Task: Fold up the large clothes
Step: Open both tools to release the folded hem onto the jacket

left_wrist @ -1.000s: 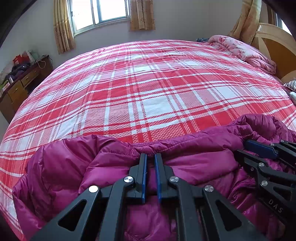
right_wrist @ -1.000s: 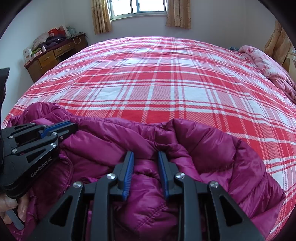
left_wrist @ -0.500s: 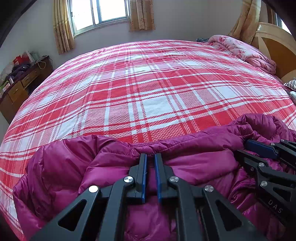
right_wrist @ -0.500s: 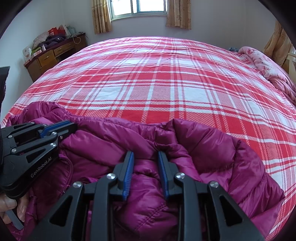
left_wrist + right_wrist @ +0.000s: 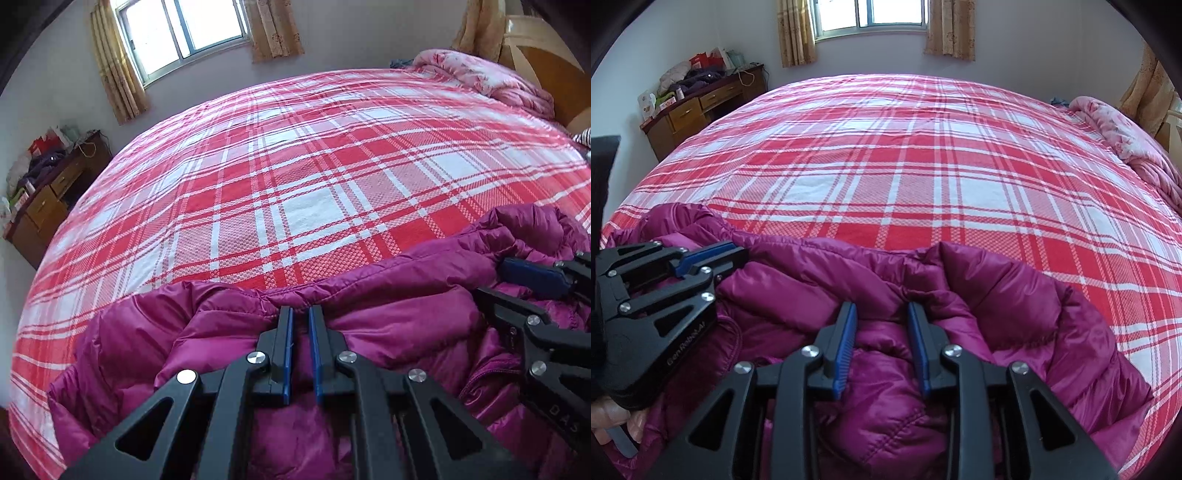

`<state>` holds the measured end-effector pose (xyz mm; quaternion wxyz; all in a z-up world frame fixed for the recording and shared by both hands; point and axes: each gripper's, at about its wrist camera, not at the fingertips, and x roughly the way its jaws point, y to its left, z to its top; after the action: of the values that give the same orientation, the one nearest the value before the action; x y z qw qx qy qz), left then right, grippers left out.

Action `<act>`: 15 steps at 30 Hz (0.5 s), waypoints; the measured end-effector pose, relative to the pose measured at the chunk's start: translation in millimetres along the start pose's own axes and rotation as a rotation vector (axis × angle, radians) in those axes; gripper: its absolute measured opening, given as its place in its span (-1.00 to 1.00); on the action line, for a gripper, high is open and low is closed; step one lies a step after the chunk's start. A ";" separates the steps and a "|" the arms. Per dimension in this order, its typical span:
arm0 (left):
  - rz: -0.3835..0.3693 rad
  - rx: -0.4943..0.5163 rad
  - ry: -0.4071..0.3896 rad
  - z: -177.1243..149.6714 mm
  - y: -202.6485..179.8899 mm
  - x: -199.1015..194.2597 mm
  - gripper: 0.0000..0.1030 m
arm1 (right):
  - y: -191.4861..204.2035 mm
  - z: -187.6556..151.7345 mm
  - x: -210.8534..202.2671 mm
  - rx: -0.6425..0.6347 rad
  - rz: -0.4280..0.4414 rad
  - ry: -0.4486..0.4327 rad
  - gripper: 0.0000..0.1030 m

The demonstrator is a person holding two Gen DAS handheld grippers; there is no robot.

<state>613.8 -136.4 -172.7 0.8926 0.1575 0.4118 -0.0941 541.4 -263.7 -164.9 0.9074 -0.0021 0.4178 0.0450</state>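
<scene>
A magenta puffer jacket (image 5: 399, 321) lies bunched at the near edge of the bed; it also shows in the right wrist view (image 5: 997, 295). My left gripper (image 5: 300, 314) is shut on the jacket's far edge, its blue pads pinching a fold of fabric. My right gripper (image 5: 882, 310) is shut on a thicker bunch of the same edge, further right. Each gripper appears in the other's view: the right gripper (image 5: 517, 273) at the right side, the left gripper (image 5: 731, 254) at the left side.
The bed carries a red and white plaid sheet (image 5: 314, 177). A pink floral quilt (image 5: 487, 77) lies by the wooden headboard (image 5: 546, 59) at the right. A wooden desk (image 5: 701, 107) with clutter stands by the far wall under the window (image 5: 871, 14).
</scene>
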 end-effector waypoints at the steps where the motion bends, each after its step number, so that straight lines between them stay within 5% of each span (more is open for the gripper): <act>1: 0.010 0.013 0.013 1.8 0.5 -4.4 -0.82 | 0.3 0.5 -5.9 -0.009 0.009 -0.002 -0.02; 6: -0.102 -0.081 -0.123 -8.5 36.5 -87.0 -0.82 | -3.6 -22.4 -84.0 0.030 0.007 -0.099 0.49; 11: -0.114 -0.118 -0.176 -95.6 76.7 -167.7 -0.72 | -40.1 -89.6 -141.3 0.093 0.029 -0.047 0.58; 15: -0.060 -0.186 -0.188 -191.0 96.2 -214.6 0.29 | -56.4 -160.2 -178.4 0.138 0.026 0.000 0.58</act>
<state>369.6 30.0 -105.7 0.9348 0.0521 0.3378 -0.0967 309.3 -340.7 -135.8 0.9047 0.0657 0.4201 0.0280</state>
